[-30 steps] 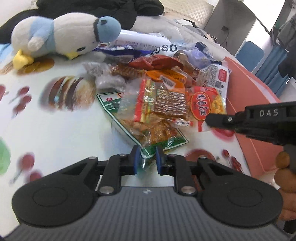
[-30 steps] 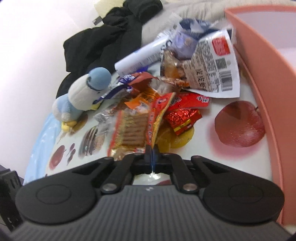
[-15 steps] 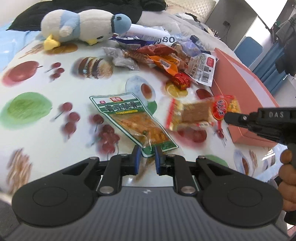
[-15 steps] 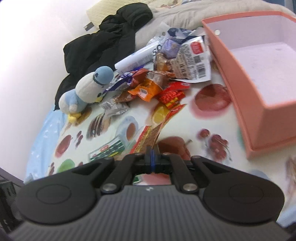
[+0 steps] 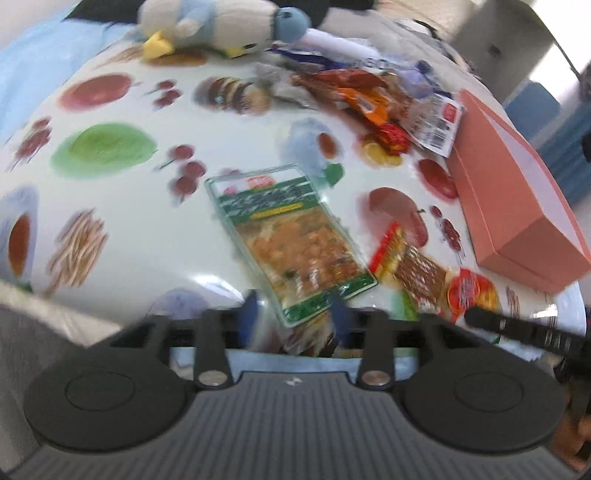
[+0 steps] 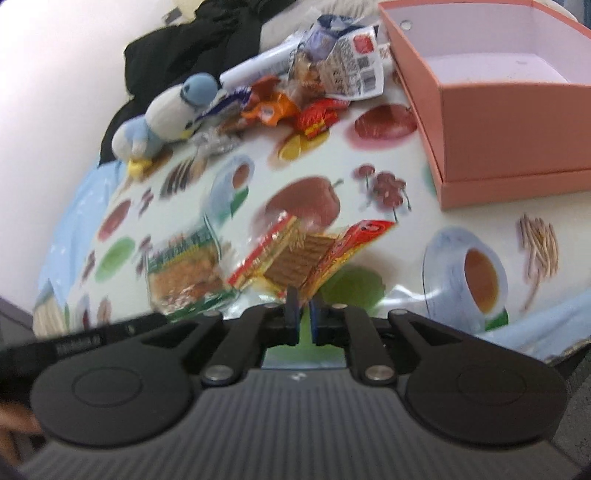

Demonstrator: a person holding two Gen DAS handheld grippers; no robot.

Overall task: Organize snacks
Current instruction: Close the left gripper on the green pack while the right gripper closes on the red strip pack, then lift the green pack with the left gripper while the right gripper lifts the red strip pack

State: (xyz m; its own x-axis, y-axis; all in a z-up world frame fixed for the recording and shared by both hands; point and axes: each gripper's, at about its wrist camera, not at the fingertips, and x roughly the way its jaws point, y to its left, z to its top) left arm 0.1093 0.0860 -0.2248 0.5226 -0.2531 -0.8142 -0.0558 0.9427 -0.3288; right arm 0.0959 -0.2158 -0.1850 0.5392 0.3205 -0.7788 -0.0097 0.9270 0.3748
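A green snack packet [image 5: 291,240] lies flat on the fruit-print tablecloth, its near corner between the spread fingers of my open left gripper [image 5: 291,314]. It also shows in the right wrist view [image 6: 184,273]. A red-and-yellow packet of brown wafers [image 6: 303,251] lies beside it; my right gripper [image 6: 303,317] sits at its near corner, jaws slightly apart, and the left wrist view shows the packet [image 5: 424,269] too. A pile of snacks [image 5: 369,96] lies at the far side. An empty pink box [image 6: 498,92] stands to the right.
A blue-and-white plush bird [image 5: 218,22] lies at the far side beside black clothing [image 6: 184,48]. The tablecloth's [image 5: 110,229] near edge drops off just in front of both grippers. A white tube [image 6: 258,62] lies among the far snacks.
Both grippers pulled their packets away from the pile toward the near edge of the table. The left gripper has opened and let go of the green packet; the right jaws have parted slightly.
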